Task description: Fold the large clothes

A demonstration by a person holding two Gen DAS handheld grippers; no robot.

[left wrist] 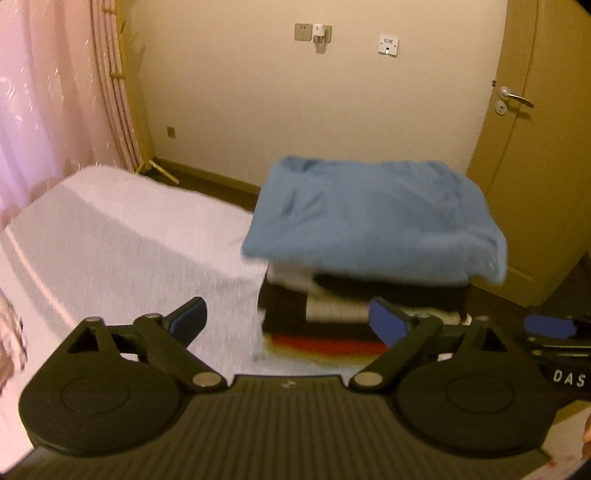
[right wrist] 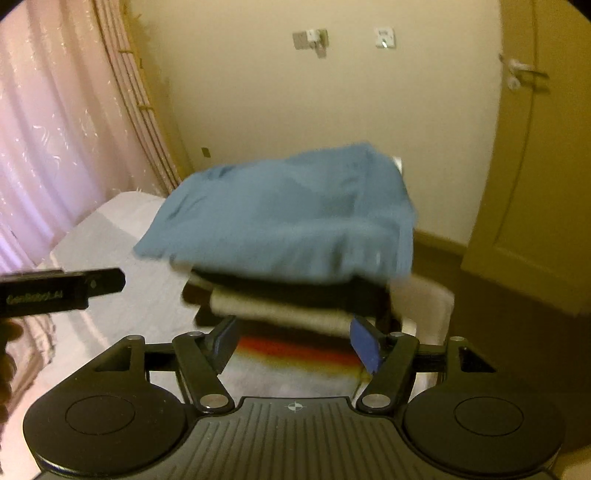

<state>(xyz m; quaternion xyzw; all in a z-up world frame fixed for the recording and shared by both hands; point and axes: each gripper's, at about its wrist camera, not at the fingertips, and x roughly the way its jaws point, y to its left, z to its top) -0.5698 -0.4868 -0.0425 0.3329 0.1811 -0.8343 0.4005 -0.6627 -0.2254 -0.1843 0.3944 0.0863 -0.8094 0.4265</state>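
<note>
A folded blue garment (left wrist: 373, 221) (right wrist: 288, 218) lies on top of a stack of folded clothes (left wrist: 343, 291) (right wrist: 280, 306) in white, black and red-yellow layers. The stack rests on a bed under a white cover (left wrist: 129, 240) (right wrist: 110, 229), near its right edge. My left gripper (left wrist: 288, 319) stands open just in front of the stack's lower layers, with nothing pinched between its blue pads. My right gripper (right wrist: 294, 342) is open too, its pads level with the bottom of the stack and not pressing on cloth. Each gripper shows at the edge of the other's view.
A pink curtain (left wrist: 48, 110) hangs at the left behind the bed. A cream wall with sockets (left wrist: 314, 33) is straight ahead, and a door with a lever handle (left wrist: 515, 98) at the right. Dark floor (right wrist: 498, 332) runs beside the bed on the right.
</note>
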